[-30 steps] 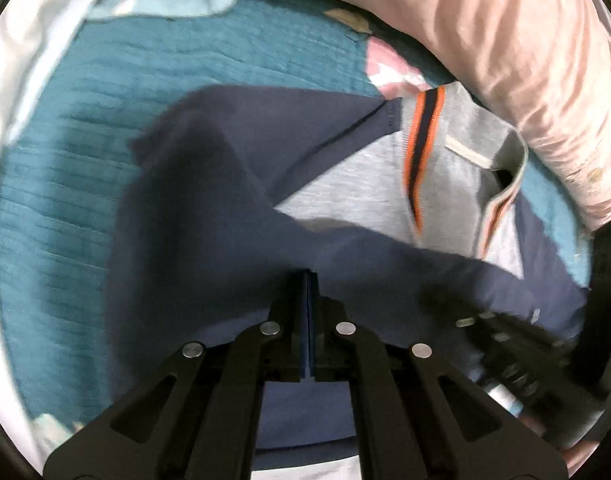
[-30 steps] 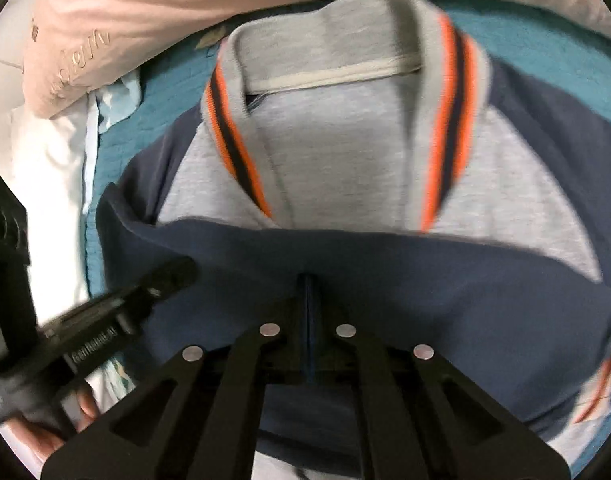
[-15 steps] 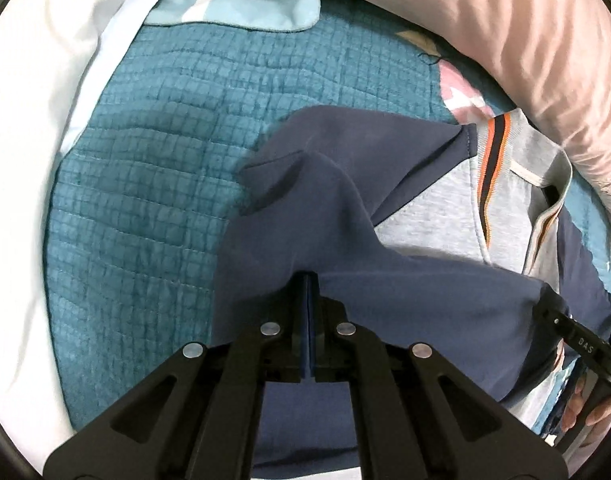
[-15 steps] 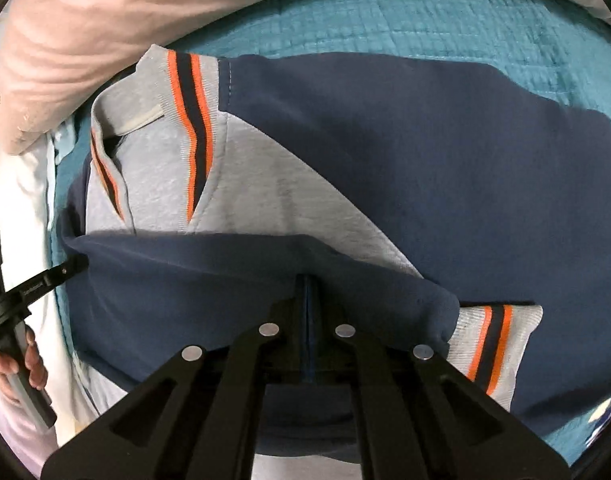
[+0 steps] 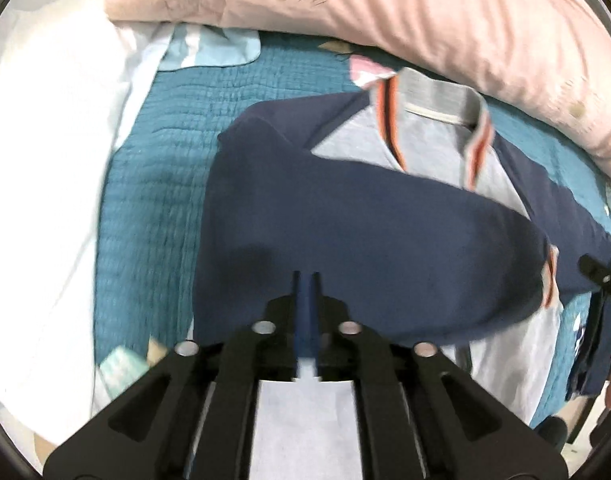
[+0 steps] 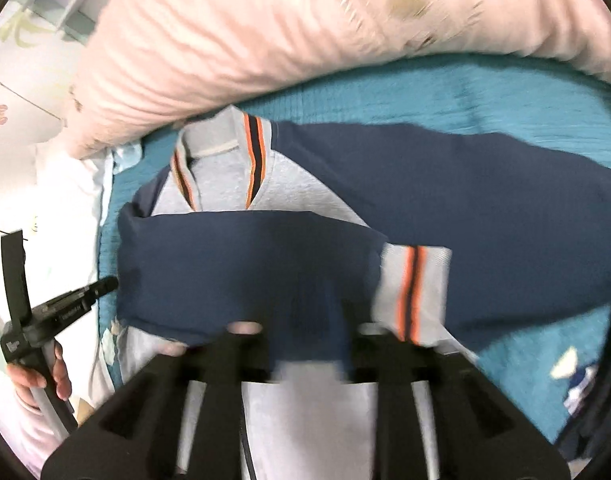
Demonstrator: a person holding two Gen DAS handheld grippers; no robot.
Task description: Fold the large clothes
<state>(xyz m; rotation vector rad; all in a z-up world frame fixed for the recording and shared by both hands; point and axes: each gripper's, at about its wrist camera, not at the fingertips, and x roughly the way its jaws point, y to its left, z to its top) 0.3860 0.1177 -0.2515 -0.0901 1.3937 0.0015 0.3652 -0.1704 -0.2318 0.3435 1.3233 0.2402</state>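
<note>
A navy and grey sweatshirt (image 5: 365,240) with orange-striped collar (image 5: 437,100) lies flat on the teal quilt (image 5: 165,160). One navy sleeve (image 6: 245,264) is folded across the chest, and its striped cuff (image 6: 413,288) rests near the right side. My left gripper (image 5: 305,280) hovers over the folded sleeve; its jaws are opening by a narrow gap and the cloth lies loose below them. My right gripper (image 6: 305,320) is blurred. Its jaws are opening wide above the sleeve beside the cuff, with nothing pinched. Each gripper also shows in the other's view: the right gripper (image 5: 597,276) and the left gripper (image 6: 81,300).
A big pink duvet (image 5: 385,12) bulges along the far side of the bed, touching the collar. White bedding (image 5: 45,160) and a light blue cloth (image 5: 217,48) lie to the left. A person's hand (image 6: 37,376) holds the left gripper at the bed's edge.
Both grippers were shut on the navy sleeve; now their jaws have parted and the sleeve lies across the chest. Both have lifted away, the right one also moving sideways toward the cuff.
</note>
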